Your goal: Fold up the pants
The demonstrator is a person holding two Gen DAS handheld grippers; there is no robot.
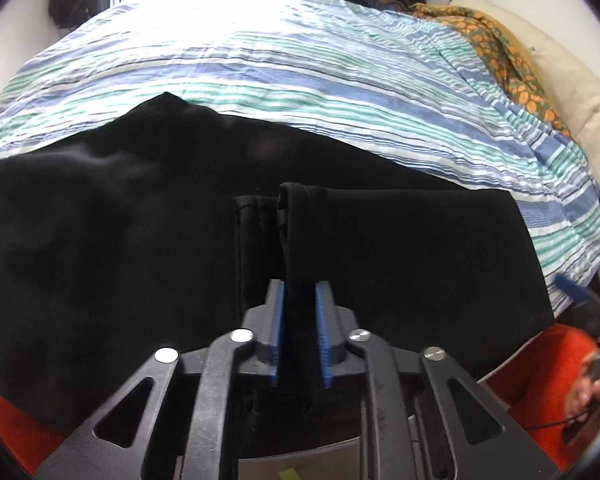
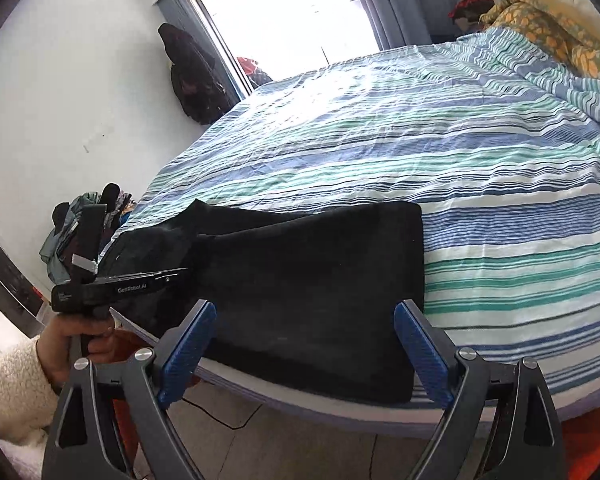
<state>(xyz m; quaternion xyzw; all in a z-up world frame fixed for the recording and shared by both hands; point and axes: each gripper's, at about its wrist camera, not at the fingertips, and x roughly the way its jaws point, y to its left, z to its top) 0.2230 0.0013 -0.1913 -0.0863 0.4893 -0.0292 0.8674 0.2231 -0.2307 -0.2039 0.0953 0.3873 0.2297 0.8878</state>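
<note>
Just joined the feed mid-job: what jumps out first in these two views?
The black pants lie part-folded at the near edge of the striped bedspread. The left gripper is clamped on a bunched fold of them, while the right gripper hangs wide open over the pants' near edge. Bright window glare washes out the far side.

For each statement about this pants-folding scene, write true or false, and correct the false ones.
1. The left tongs are closed on a fold of the black pants. True.
2. The right tongs grip the pants. False: they are wide open and hold nothing.
3. The pants lie on a striped bedspread. True.
4. The pants are light grey. False: they are black.
5. An orange-patterned blanket lies bunched at the bed's far right in the left wrist view. True.
</note>
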